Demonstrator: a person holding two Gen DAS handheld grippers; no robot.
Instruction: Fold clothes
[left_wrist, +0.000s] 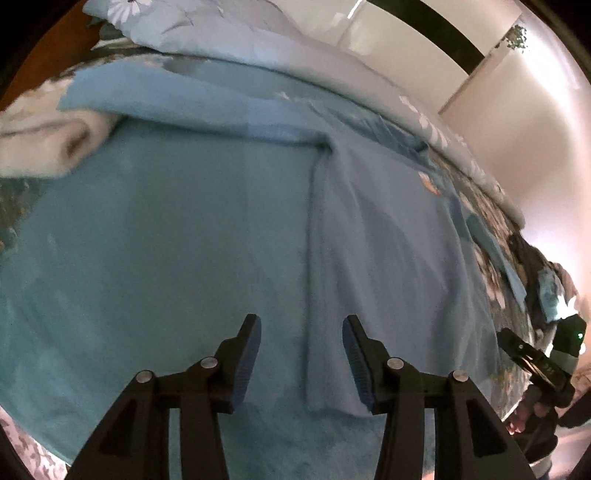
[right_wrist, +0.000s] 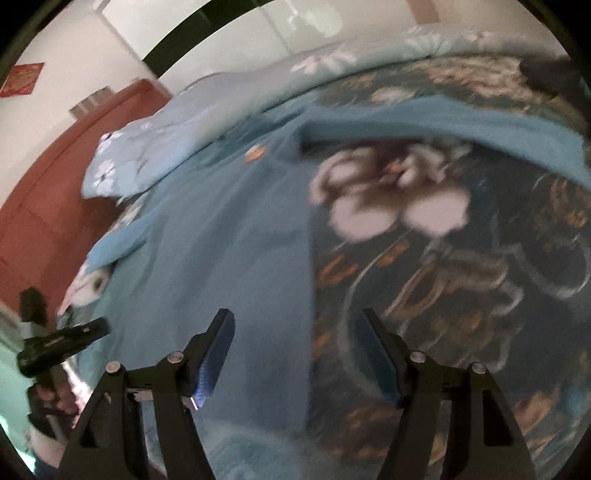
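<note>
Blue garment (left_wrist: 184, 240) lower edge cut off, left claw (left_wrist: 301, 332) wide, right claw (right_wrist: 295, 328) wide, bedspread (right_wrist: 443, 277) blurred

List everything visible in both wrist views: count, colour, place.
garment: one, teal blue, spread flat on the bed, one side folded over the middle
sleeve: one, light blue, sticking out at the garment's far edge
bedspread: one, dark with white and orange flowers, under the garment
quilt: one, pale blue with white flowers, bunched along the far side of the bed
headboard: one, reddish brown, at the bed's end
wall: white, behind the bed
left gripper: black, blue-padded fingers open, above the garment
right gripper: black, fingers open, over the garment's edge
</note>
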